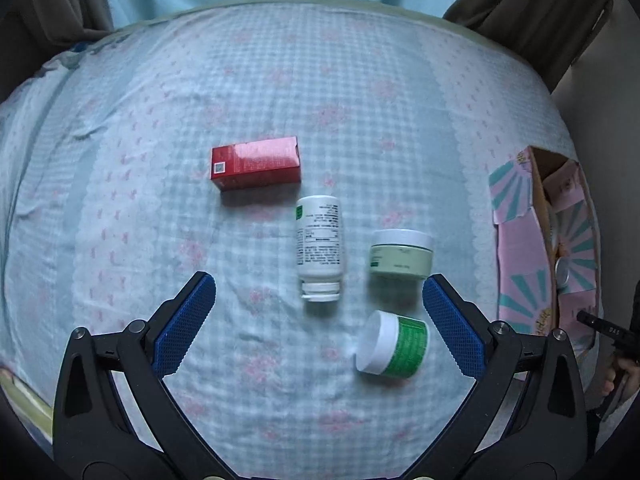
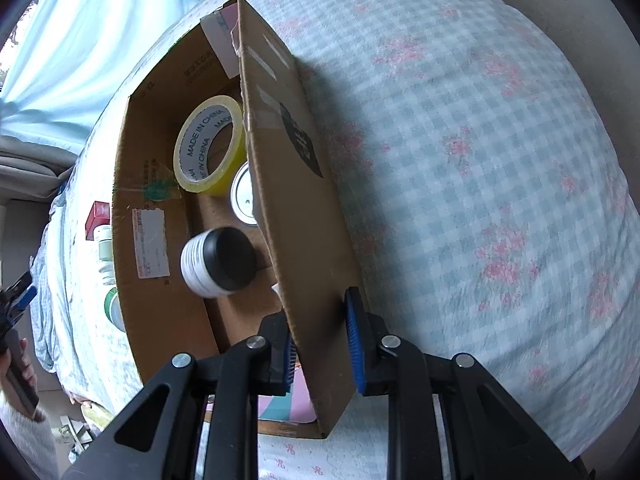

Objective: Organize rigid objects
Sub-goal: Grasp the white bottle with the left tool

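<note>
Left wrist view: the left gripper (image 1: 319, 316) hangs wide open above the lying white plastic pill bottle (image 1: 319, 248). Best to straddle its body squarely before closing. The right gripper (image 2: 322, 344) clamps the brown cardboard box's (image 2: 296, 208) wall; hold it steady beside 4 loose items.

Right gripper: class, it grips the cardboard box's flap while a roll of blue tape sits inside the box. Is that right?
Not quite. The right gripper does grip the cardboard box's flap, but the roll of tape inside is yellow, not blue. The right wrist view shows this.
</note>
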Available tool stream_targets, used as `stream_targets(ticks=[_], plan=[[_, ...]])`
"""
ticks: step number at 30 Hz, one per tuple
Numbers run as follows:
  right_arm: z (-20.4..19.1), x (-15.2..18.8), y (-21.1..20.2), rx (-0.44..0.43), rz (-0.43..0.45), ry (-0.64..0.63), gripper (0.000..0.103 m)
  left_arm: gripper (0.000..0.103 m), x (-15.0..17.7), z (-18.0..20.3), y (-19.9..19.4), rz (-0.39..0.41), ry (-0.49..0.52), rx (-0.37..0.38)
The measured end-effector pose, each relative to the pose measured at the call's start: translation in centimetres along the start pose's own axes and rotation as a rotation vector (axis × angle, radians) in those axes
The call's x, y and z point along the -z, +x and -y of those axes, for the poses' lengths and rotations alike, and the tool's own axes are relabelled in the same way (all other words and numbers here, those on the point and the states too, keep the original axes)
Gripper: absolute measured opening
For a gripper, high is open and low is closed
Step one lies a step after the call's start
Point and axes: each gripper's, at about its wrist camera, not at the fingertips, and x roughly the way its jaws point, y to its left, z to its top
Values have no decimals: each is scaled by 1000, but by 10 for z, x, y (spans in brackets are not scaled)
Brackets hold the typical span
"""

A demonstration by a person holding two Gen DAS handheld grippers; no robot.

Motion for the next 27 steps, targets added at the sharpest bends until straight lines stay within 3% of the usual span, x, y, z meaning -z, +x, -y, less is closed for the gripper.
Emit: stream_targets(ticks=[11, 19, 24, 27], plan=[[-8, 9, -2, 42, 36, 32, 19, 102, -17, -10, 121, -139, 30, 21], [-12, 8, -3, 67, 36, 16, 18, 73, -14, -10, 158, -183, 4, 28], [-12, 8, -1, 69, 43, 21, 18, 69, -13, -5, 163, -176, 25, 5], [-12, 7, 0, 69, 42, 21, 18, 59, -14, -2, 164, -167, 27, 5]])
